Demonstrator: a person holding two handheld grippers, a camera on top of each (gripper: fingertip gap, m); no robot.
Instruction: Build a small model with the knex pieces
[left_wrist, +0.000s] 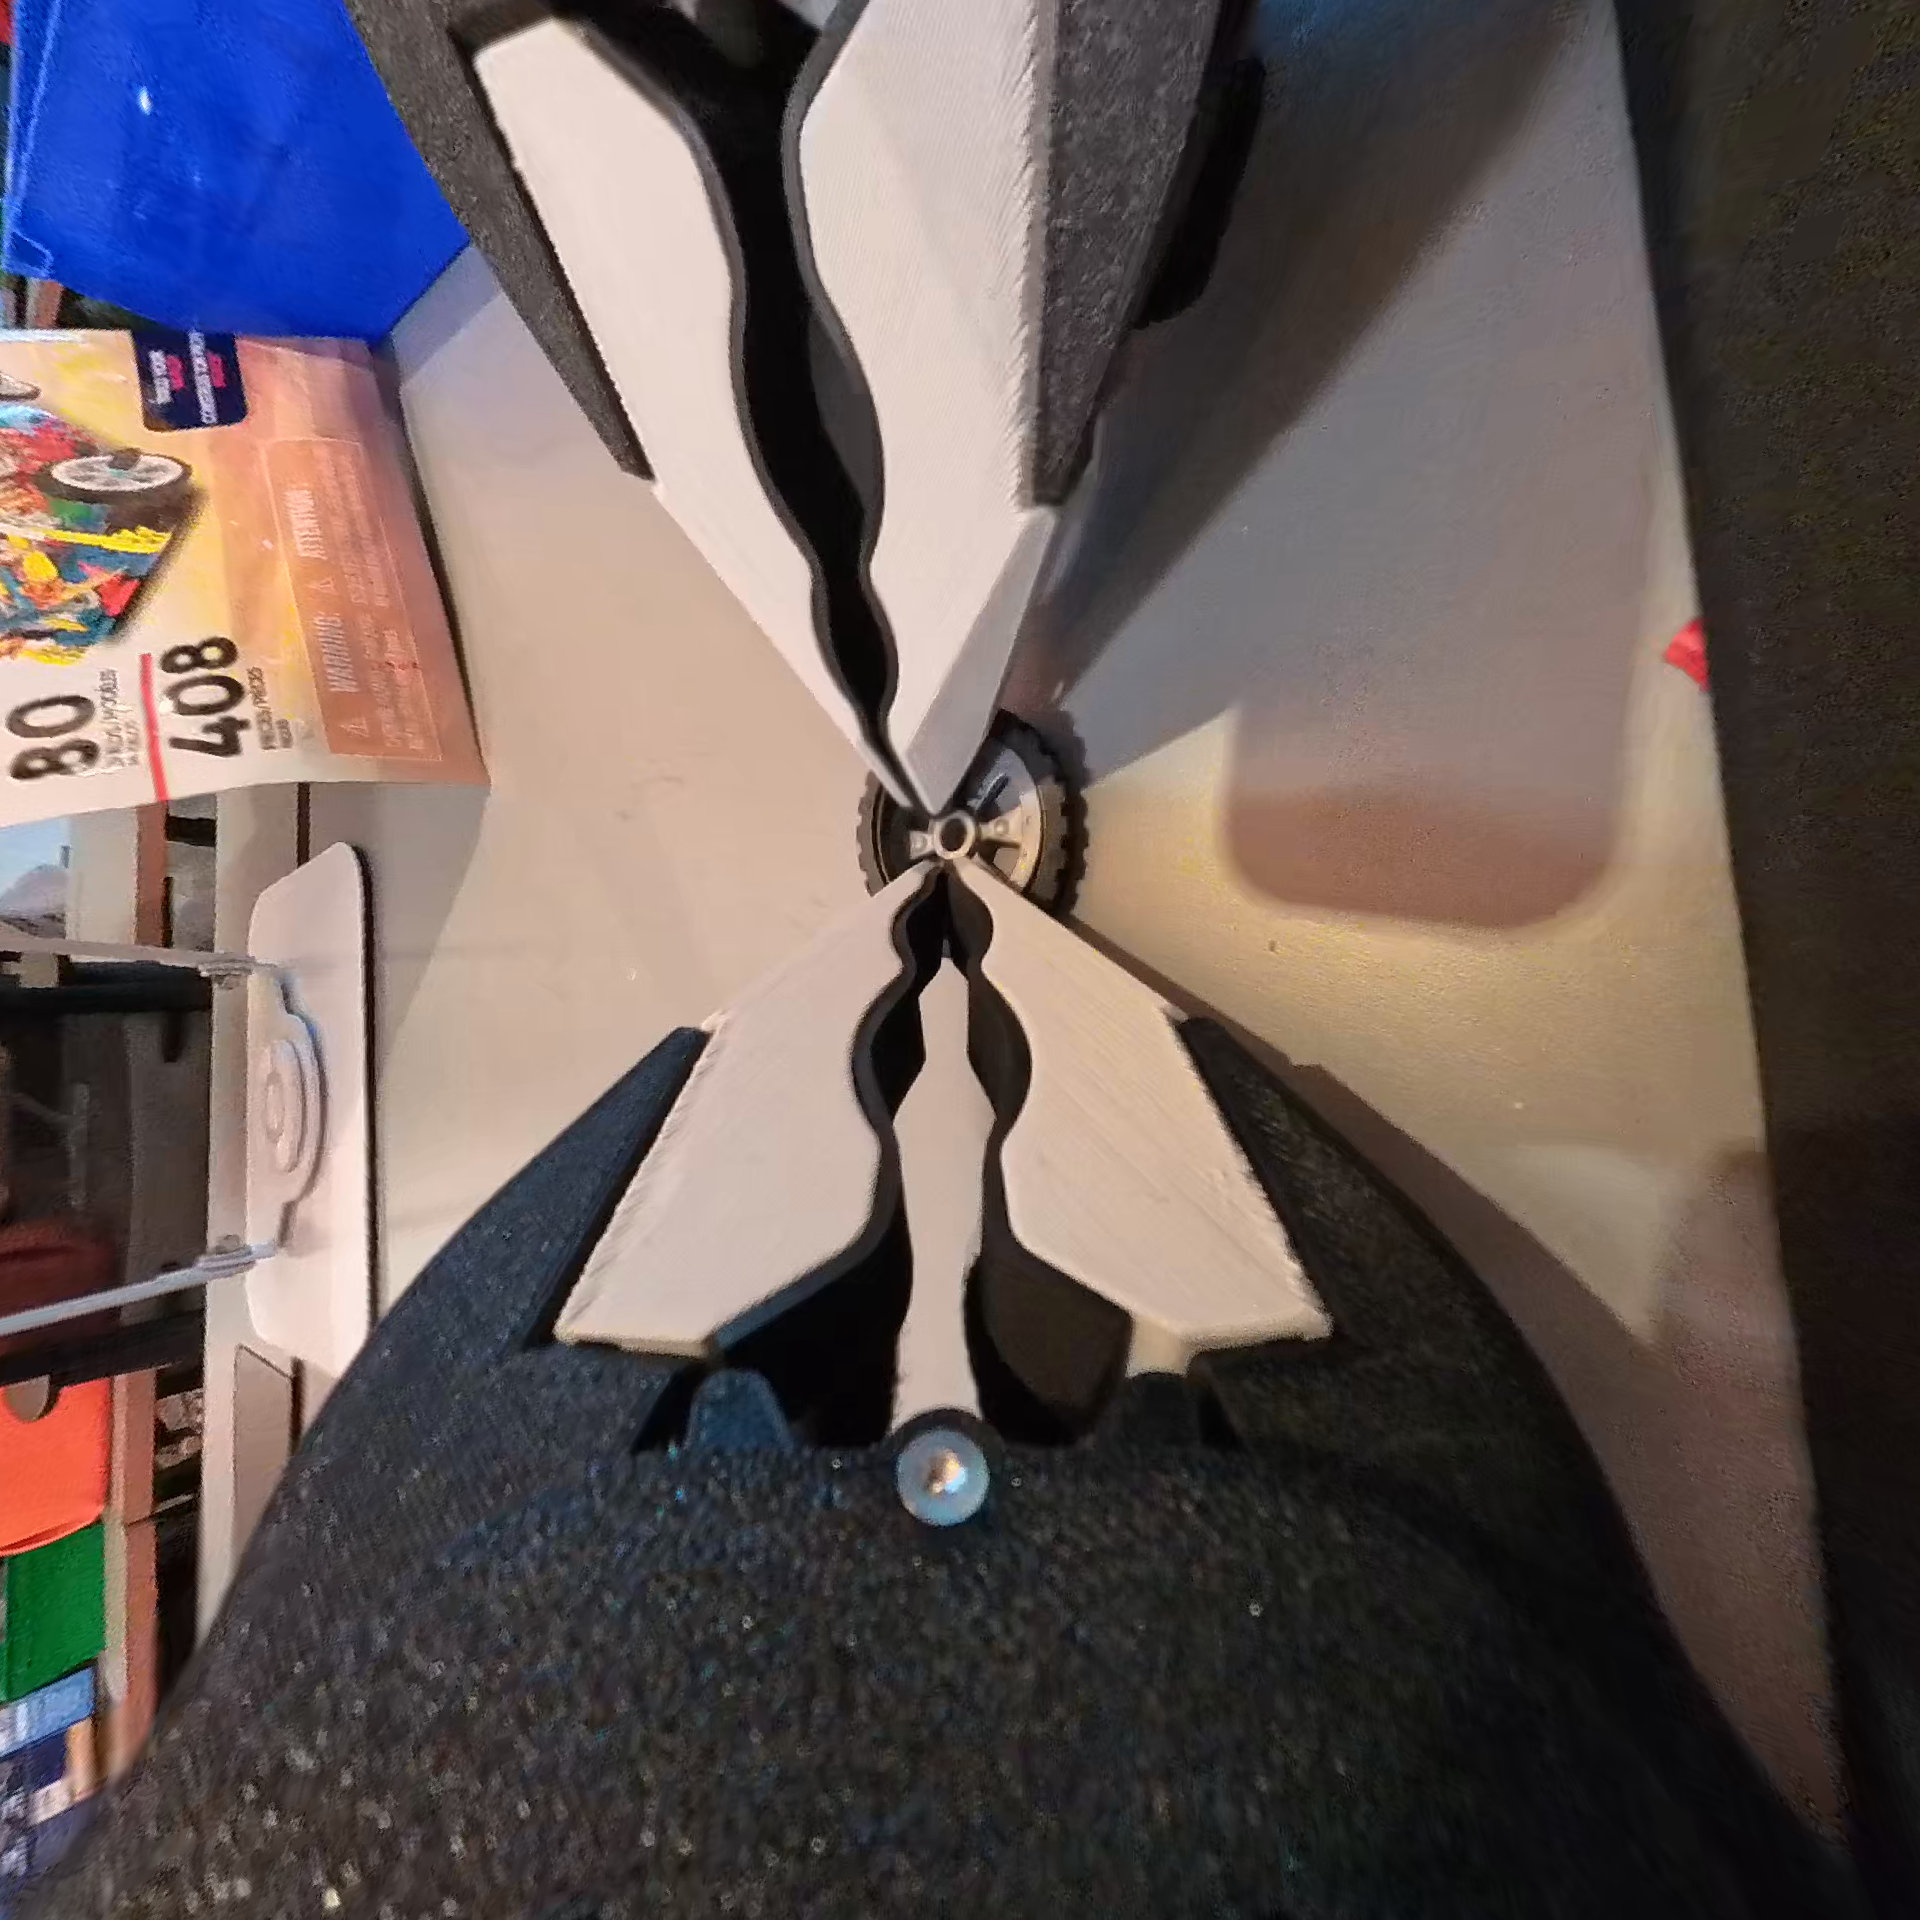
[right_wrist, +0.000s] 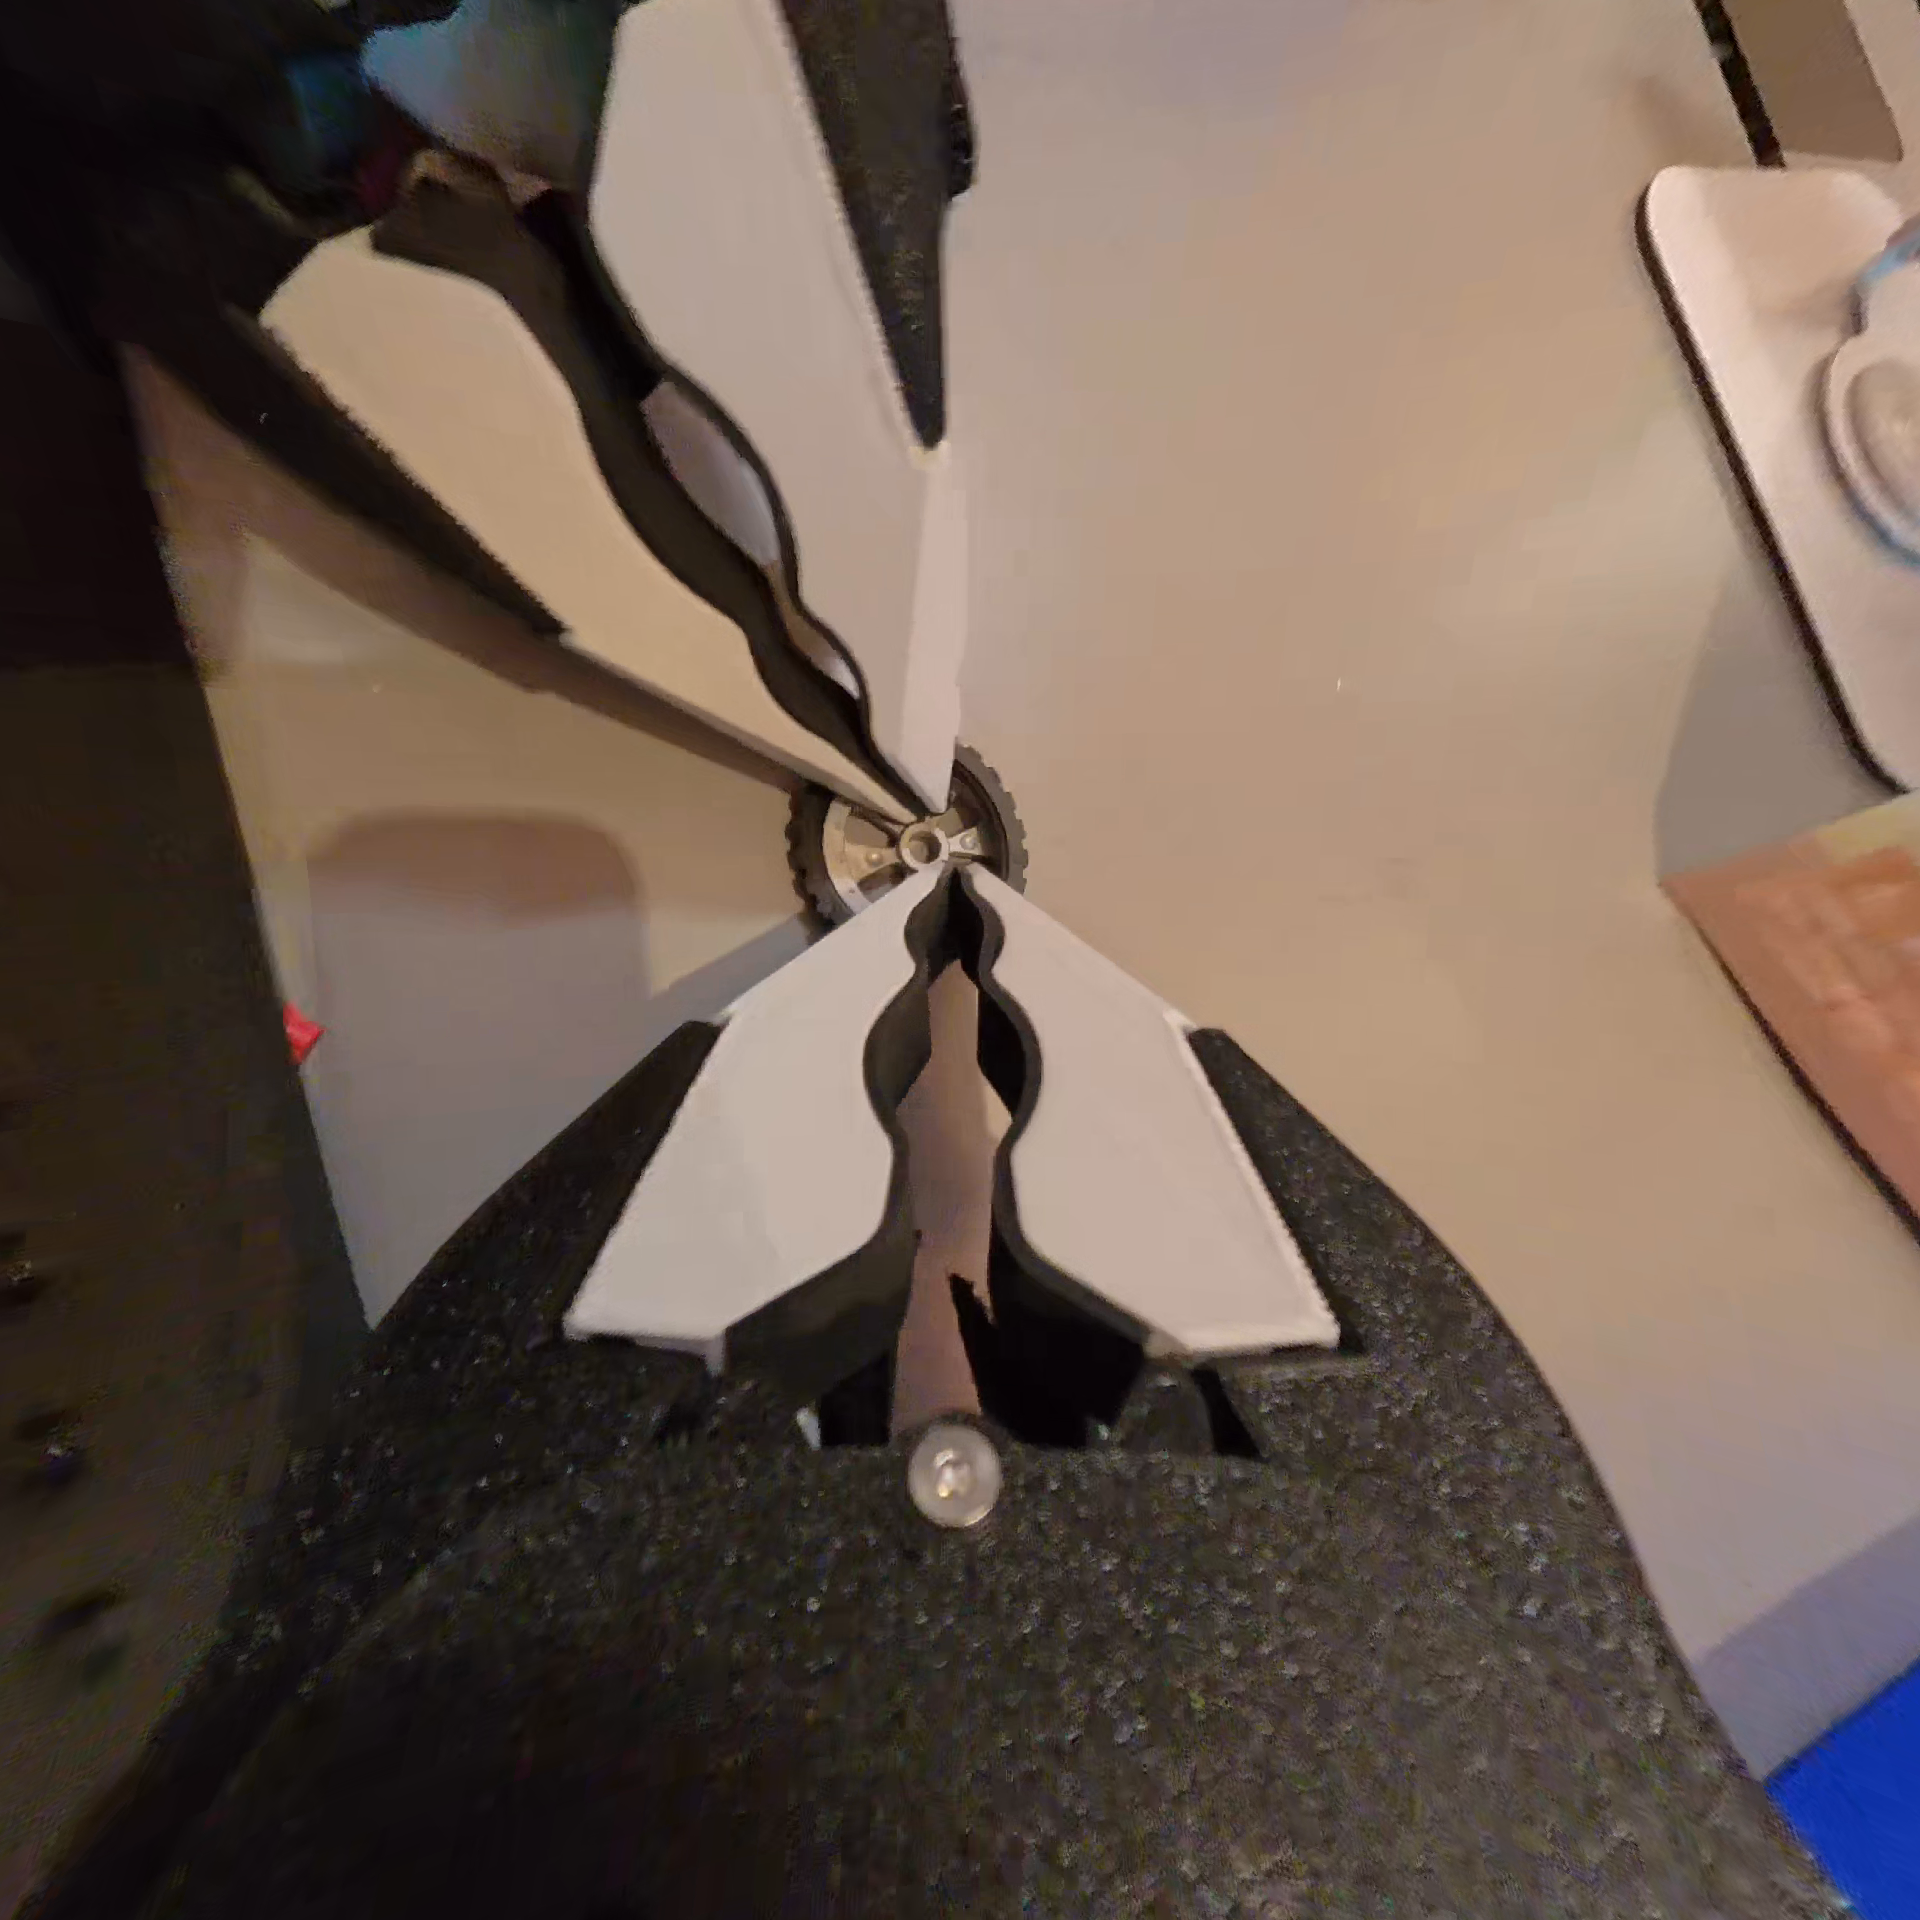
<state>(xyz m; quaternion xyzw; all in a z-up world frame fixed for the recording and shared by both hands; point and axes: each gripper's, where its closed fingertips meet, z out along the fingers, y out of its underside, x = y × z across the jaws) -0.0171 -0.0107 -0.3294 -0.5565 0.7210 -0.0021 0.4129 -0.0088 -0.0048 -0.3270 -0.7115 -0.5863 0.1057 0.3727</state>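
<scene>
A small toy wheel (left_wrist: 1023, 821) with a black tyre and a grey spoked rim lies flat on the white table (left_wrist: 644, 852), hub up. My left gripper (left_wrist: 948, 881) points down at it, jaws closed, tips at the hub's near edge. My right gripper (left_wrist: 923, 805) comes in from the opposite side, also closed, its tips at the hub's other edge. The right wrist view shows the same wheel (right_wrist: 868, 847) with the right gripper (right_wrist: 951, 881) below it and the left gripper (right_wrist: 920, 808) above. I cannot tell whether either pinches any part of the wheel.
A printed toy box (left_wrist: 229, 582) and a blue bin (left_wrist: 208, 166) stand at the table's edge. A white board with a round fitting (left_wrist: 312, 1091) lies beside the box and also shows in the right wrist view (right_wrist: 1756, 436). A small red piece (left_wrist: 1688, 657) lies by a dark wall (left_wrist: 1818, 520). Less than 4 cm separates the two grippers' tips.
</scene>
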